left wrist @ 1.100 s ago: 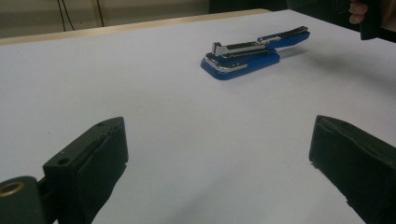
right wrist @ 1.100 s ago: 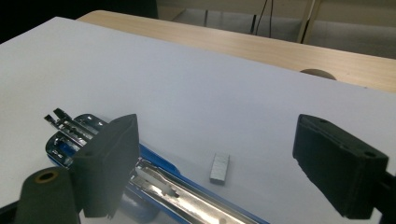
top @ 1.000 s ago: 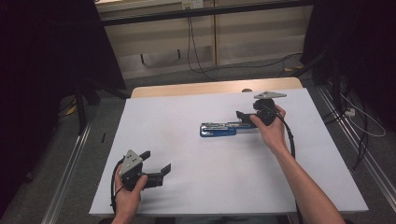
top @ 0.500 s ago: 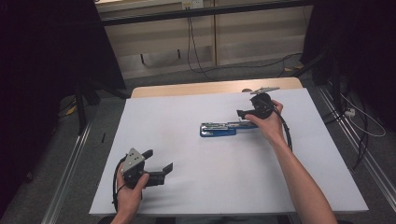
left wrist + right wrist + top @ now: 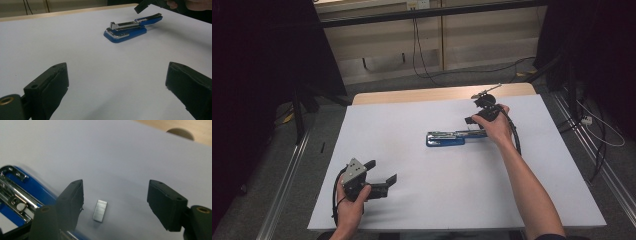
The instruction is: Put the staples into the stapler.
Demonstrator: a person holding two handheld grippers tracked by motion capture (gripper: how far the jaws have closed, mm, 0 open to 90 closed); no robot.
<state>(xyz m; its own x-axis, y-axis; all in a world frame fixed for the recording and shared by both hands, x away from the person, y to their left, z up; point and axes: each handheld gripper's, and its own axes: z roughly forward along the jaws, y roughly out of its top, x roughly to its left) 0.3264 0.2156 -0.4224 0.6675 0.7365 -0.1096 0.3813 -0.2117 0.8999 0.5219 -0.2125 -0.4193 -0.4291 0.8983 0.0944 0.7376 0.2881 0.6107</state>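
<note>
A blue and chrome stapler (image 5: 446, 138) lies flipped open flat in the middle of the white table (image 5: 422, 200). My right gripper (image 5: 479, 122) hovers at the stapler's right end. In the right gripper view its jaws (image 5: 115, 192) stand apart and have just been closing. A short silver strip of staples (image 5: 100, 210) lies on the table between them, untouched, beside the stapler's blue arm (image 5: 15, 192). My left gripper (image 5: 382, 171) rests near the front left, open with nothing between its jaws (image 5: 117, 77), and it faces the stapler (image 5: 127, 28).
A bare wooden strip (image 5: 437, 94) runs along the table's far edge. Metal rails (image 5: 287, 180) flank the table on the floor, and cables (image 5: 597, 135) trail at the right. White surface stretches wide in front of the stapler.
My right hand and gripper have shifted a little toward the far side and left, over the stapler's right end. The left gripper and the stapler have stayed put.
</note>
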